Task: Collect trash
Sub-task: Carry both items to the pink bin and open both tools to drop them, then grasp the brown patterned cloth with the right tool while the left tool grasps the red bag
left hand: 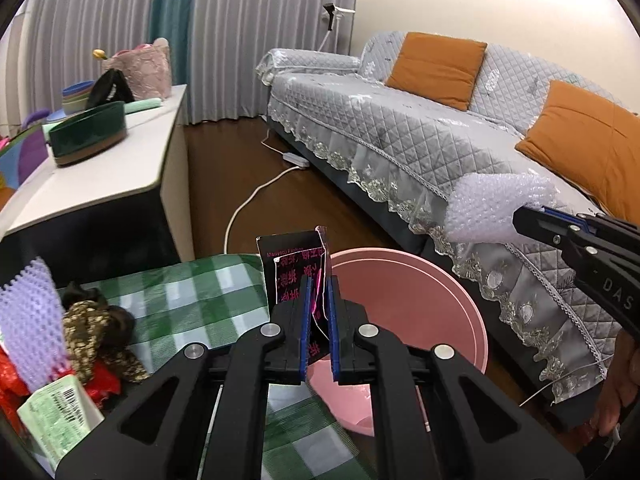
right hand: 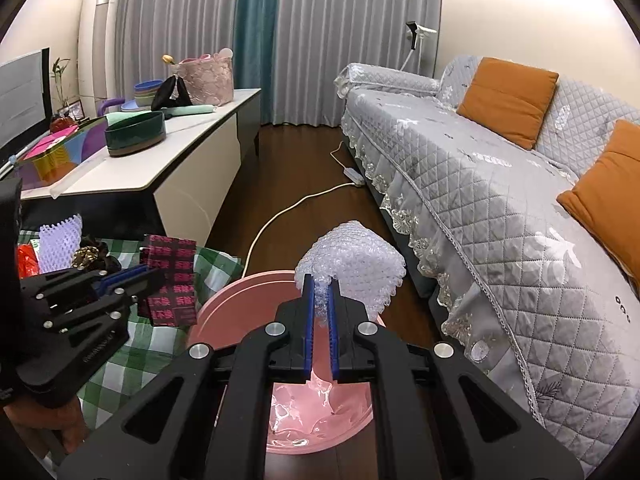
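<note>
My left gripper is shut on a black bag with pink print, holding it upright at the near rim of the pink bin. From the right wrist view the same black bag hangs left of the bin, pinched by the left gripper. My right gripper is shut on a crumpled piece of bubble wrap, held over the bin's opening. In the left wrist view that bubble wrap and the right gripper hover above and right of the bin. Clear film lies in the bin's bottom.
A green checked cloth holds a purple foam net, a camouflage scrap, red wrapping and a labelled packet. A grey sofa with orange cushions stands right, a white cabinet left. A white cable crosses the wooden floor.
</note>
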`<action>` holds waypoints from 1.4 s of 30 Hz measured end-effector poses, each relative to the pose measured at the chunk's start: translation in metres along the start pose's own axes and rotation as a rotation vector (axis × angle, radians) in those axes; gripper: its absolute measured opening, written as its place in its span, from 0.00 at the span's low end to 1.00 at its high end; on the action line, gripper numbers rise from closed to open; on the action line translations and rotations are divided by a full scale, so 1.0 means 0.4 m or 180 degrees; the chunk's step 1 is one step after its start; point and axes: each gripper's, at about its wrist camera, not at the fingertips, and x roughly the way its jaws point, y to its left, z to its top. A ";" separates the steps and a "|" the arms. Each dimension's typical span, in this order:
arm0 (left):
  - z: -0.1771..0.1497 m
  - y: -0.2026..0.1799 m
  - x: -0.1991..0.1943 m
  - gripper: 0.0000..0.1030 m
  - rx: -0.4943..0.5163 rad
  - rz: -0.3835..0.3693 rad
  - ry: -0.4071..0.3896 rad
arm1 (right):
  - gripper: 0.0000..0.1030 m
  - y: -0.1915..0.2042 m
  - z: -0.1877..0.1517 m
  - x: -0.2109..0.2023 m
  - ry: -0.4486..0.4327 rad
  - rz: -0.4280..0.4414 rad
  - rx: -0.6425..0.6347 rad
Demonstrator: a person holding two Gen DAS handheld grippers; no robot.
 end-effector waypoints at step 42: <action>-0.031 0.148 -0.318 0.23 -0.0202 0.0184 -0.0269 | 0.49 0.170 0.067 -0.140 -0.0385 0.0411 0.0084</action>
